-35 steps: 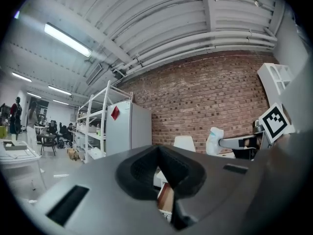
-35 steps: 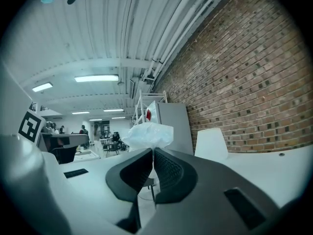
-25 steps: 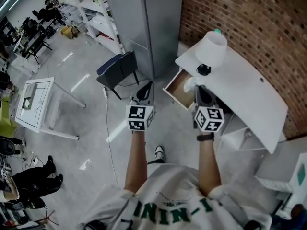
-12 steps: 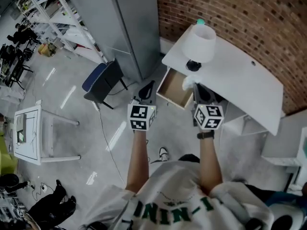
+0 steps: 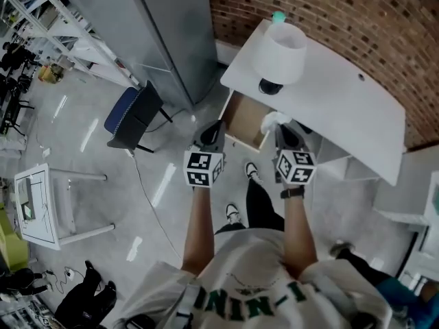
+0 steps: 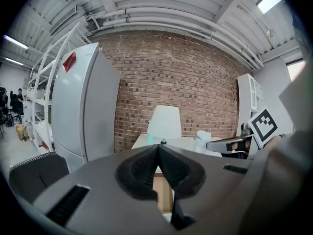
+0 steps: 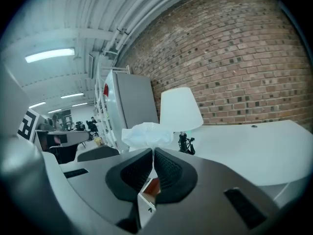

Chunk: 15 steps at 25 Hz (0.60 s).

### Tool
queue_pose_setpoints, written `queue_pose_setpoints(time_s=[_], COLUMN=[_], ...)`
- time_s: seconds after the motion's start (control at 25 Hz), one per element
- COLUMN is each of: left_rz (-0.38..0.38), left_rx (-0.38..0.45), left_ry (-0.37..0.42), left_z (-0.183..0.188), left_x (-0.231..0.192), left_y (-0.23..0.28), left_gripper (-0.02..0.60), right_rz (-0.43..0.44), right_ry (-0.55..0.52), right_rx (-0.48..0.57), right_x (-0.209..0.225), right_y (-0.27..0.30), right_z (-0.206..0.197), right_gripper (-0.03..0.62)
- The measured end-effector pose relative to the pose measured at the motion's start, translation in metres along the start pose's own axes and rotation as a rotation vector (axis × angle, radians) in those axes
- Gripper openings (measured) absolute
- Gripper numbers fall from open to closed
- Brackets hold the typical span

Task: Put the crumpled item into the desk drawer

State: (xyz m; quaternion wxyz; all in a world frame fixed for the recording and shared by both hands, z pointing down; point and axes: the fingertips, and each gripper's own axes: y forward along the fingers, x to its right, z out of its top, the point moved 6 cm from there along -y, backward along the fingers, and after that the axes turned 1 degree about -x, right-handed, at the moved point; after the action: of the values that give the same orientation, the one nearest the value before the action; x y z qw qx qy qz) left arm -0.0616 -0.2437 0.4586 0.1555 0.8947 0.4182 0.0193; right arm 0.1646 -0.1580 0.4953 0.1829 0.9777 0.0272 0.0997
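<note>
The crumpled white item [image 5: 272, 120] [image 7: 146, 133] sticks out of the tips of my right gripper [image 5: 279, 130] [image 7: 153, 152], which is shut on it. In the head view it hangs by the right front corner of the open wooden drawer [image 5: 245, 119] of the white desk [image 5: 343, 108]. My left gripper [image 5: 213, 130] [image 6: 158, 147] is shut with nothing in it, just left of the drawer front. The left gripper view shows the drawer's wood [image 6: 163, 192] beyond its tips, and the crumpled item [image 6: 202, 137] to the right.
A white table lamp [image 5: 280, 52] stands on the desk's left end above the drawer. A tall grey cabinet [image 5: 161, 33] is left of the desk, a dark chair [image 5: 132, 114] in front of it. A brick wall [image 5: 357, 26] runs behind.
Both grippers have come closer to the desk and lower, the right one still carrying the crumpled item. The person's legs now show below, stepping toward the drawer.
</note>
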Motion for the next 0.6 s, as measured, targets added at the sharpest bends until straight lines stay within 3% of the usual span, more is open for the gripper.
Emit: queue_pose_setpoints(time_s=[0.36,0.6], left_rz=[0.02,0.027], left_rx=[-0.063,-0.089], left_ry=[-0.048,-0.038], left_z=[-0.034,-0.061], left_x=[-0.036,-0.057], left_y=[0.048,0.079], left_gripper=[-0.001,0.0], right_rz=[0.006,0.033], right_ry=[-0.05,-0.097], right_rx=[-0.169,-0.266], right_x=[0.03,0.044], right_y=[0.077,0.122], right_z=[-0.05,-0.081], right_gripper=[0.012,0.012])
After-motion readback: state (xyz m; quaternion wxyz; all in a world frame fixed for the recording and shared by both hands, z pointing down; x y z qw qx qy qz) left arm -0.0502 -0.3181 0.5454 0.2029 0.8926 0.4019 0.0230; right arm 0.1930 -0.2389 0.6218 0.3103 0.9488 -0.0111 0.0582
